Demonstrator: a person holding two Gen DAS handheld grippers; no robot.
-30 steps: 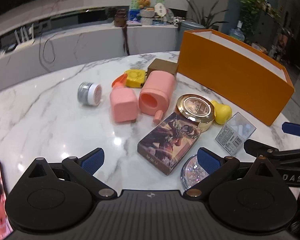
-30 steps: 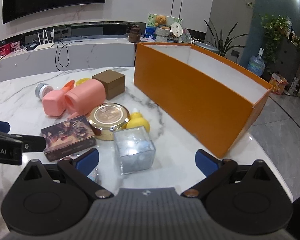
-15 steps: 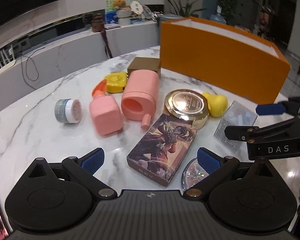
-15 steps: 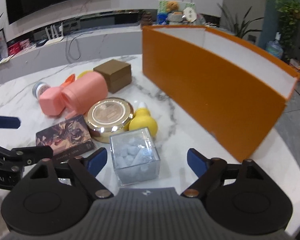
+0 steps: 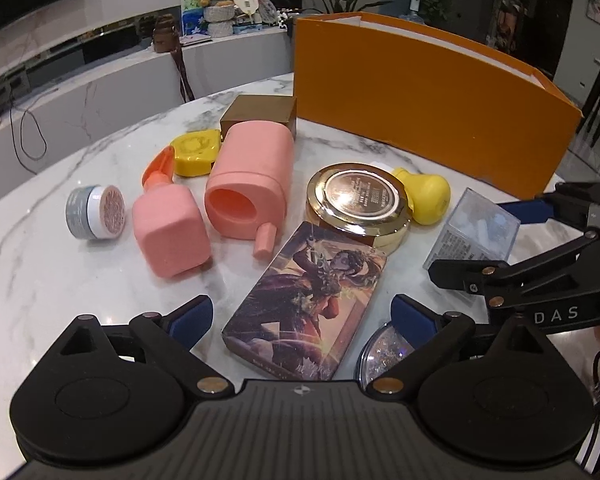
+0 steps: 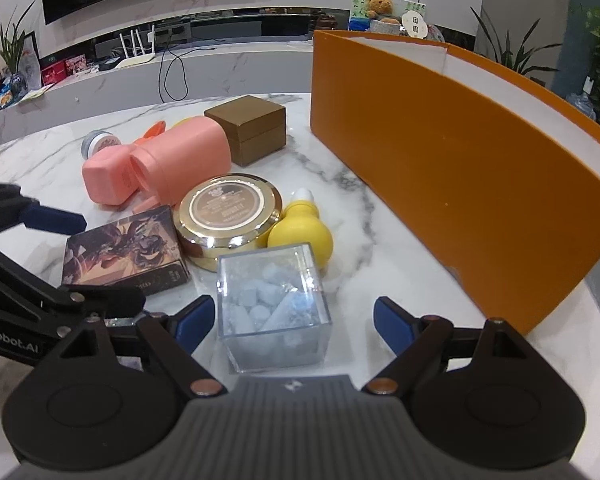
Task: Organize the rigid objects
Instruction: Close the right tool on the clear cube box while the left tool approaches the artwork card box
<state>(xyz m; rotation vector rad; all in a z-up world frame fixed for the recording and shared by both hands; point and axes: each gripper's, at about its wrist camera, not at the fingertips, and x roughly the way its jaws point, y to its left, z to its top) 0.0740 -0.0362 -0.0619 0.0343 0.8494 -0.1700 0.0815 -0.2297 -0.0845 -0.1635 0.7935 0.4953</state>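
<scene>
Both grippers low over the marble surface [image 5: 44, 280], jaws spread wide, nothing held.

Right gripper [image 6: 294, 322]: clear cube of pale blue bits [image 6: 274, 304] sits between its blue fingertips [image 6: 194, 320], gap on both sides, no contact.

Left gripper [image 5: 302, 316]: illustrated card box [image 5: 306, 300] lies flat between its tips, not touched. Glittery clear disc [image 5: 380, 350] just beside the right tip.

Rest of the pile, mid-surface: gold round tin [image 6: 230, 216] touching the card box's far end, yellow bulb bottle [image 6: 302, 234] on its side just right of the tin, pink pump bottle [image 5: 170, 228] and pink open-ended cylinder [image 5: 252, 184] lying side by side, yellow tape measure [image 5: 196, 152], brown box [image 6: 248, 128] behind, small grey jar [image 5: 94, 212] far left.

Orange bin [image 6: 460, 168] stands on the right, well apart from the cube.
</scene>
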